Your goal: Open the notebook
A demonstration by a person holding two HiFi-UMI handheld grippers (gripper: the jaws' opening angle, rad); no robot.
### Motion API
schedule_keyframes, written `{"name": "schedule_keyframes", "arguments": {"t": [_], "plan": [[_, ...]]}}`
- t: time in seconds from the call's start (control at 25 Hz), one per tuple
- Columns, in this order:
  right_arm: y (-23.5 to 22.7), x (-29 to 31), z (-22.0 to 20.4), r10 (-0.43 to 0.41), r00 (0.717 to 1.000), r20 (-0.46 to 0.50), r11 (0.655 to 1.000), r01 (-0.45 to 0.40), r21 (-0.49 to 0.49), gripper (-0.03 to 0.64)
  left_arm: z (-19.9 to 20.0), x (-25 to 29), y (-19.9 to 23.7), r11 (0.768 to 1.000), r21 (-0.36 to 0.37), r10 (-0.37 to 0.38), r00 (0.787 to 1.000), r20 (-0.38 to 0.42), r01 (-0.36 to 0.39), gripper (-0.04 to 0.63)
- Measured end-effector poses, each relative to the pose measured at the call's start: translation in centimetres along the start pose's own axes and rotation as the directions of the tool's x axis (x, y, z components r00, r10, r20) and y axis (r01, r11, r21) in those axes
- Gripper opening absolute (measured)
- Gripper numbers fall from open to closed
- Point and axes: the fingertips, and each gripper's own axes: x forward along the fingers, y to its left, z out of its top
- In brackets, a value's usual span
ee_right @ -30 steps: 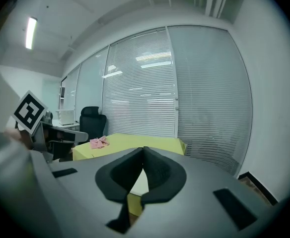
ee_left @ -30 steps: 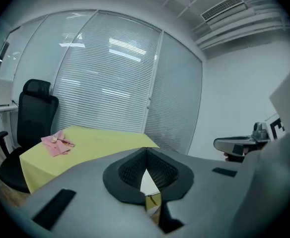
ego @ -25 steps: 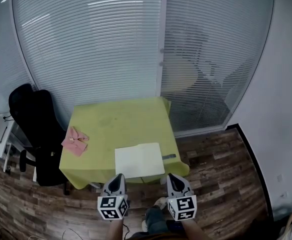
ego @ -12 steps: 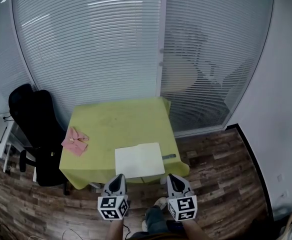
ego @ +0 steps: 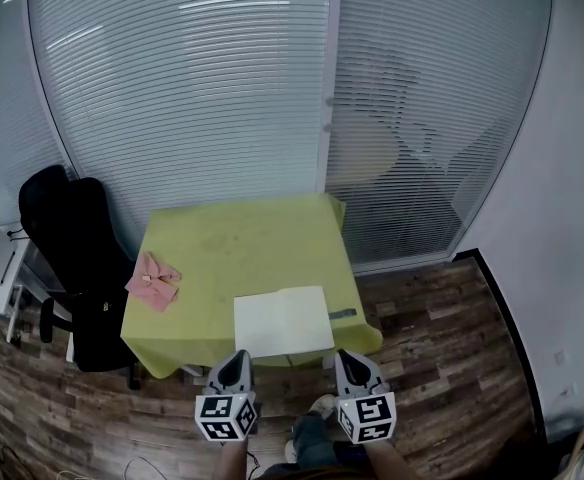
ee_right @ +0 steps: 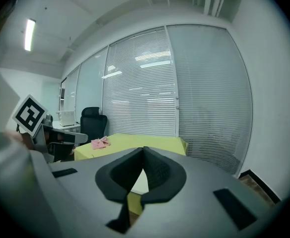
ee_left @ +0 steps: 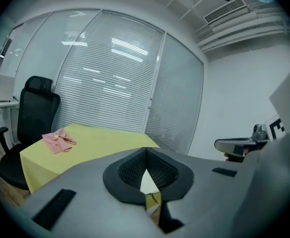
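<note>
A white notebook (ego: 283,321) lies closed on the near right part of a table with a yellow-green cloth (ego: 237,243). Through the gap of each gripper's jaws I see a sliver of it: notebook (ee_left: 146,181) in the left gripper view, notebook (ee_right: 140,181) in the right gripper view. My left gripper (ego: 237,360) and right gripper (ego: 347,358) are side by side just short of the table's near edge, both shut and empty, apart from the notebook. The right gripper (ee_left: 242,144) shows in the left gripper view.
A pink cloth (ego: 152,279) lies at the table's left edge. A small dark strip (ego: 341,314) rests right of the notebook. A black office chair (ego: 77,258) stands left of the table. Glass walls with blinds rise behind; wood floor lies to the right.
</note>
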Motion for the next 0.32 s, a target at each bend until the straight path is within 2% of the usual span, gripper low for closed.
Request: {"name": "schedule_keyframes", "arguments": {"t": [0.32], "plan": [[0.35, -0.12, -0.39, -0.006, 1.000, -0.015, 1.000, 0.006, 0.000, 0.012, -0.31, -0.52, 0.74, 1.000, -0.024, 0.001, 1.000, 0.009, -0.001, 0.023]]}}
